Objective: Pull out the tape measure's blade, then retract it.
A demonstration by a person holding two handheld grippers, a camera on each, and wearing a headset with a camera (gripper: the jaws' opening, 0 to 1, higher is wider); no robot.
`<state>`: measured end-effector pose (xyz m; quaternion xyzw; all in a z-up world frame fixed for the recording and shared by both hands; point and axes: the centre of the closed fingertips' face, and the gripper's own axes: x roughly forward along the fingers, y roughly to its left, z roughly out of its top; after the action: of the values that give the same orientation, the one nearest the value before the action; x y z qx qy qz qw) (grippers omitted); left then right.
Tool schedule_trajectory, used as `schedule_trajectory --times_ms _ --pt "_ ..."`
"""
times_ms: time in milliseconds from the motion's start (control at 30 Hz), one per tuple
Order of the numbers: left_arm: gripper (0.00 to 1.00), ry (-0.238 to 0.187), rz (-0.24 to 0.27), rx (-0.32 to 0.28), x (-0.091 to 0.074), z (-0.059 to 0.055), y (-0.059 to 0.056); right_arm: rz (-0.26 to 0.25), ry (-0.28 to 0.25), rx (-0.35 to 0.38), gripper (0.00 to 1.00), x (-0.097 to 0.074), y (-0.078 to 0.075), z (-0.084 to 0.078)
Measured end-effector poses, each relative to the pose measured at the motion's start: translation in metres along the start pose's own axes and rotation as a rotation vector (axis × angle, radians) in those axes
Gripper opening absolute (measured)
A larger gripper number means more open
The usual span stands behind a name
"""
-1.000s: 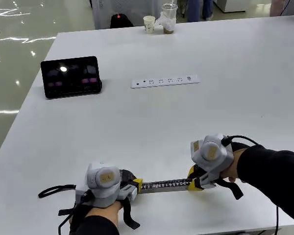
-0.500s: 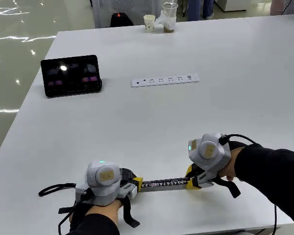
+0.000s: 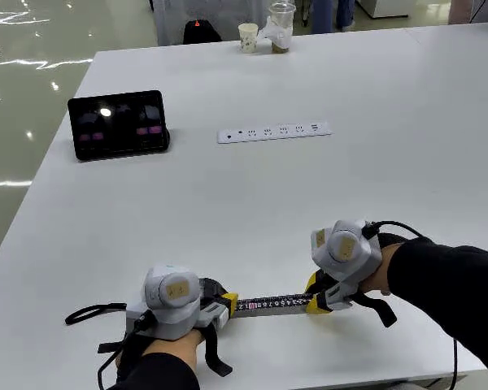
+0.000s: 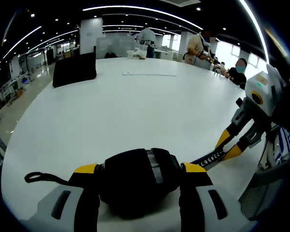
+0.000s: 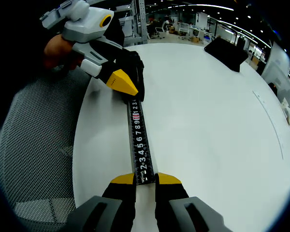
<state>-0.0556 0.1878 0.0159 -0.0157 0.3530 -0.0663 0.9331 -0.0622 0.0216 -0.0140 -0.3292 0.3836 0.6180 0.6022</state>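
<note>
The tape measure's black case (image 4: 135,181) lies on the white table, clamped between the yellow-tipped jaws of my left gripper (image 4: 141,169). In the head view that left gripper (image 3: 222,304) sits near the table's front edge with the case (image 3: 209,290) in it. A short length of blade (image 3: 272,305) runs right along the table to my right gripper (image 3: 312,303). The right gripper view shows my right gripper (image 5: 145,179) shut on the blade's end, with the numbered blade (image 5: 137,137) stretching away to the case (image 5: 134,67).
A dark tablet (image 3: 118,123) stands at the far left and a white power strip (image 3: 274,133) lies mid-table. Paper cups (image 3: 248,38) stand at the far edge. A black strap (image 3: 89,314) trails left of the left gripper. People sit beyond the table (image 4: 135,106).
My right gripper has drifted slightly left toward the left one, still holding the blade's end, so the exposed blade is a little shorter. The left gripper has stayed put.
</note>
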Motion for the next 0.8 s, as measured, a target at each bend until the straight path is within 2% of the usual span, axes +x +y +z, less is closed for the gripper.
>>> schedule_trajectory --times_ms 800 --pt "0.62 0.002 0.000 0.001 0.0011 -0.0011 0.0014 -0.006 -0.020 -0.026 0.12 0.0070 0.0014 0.0099"
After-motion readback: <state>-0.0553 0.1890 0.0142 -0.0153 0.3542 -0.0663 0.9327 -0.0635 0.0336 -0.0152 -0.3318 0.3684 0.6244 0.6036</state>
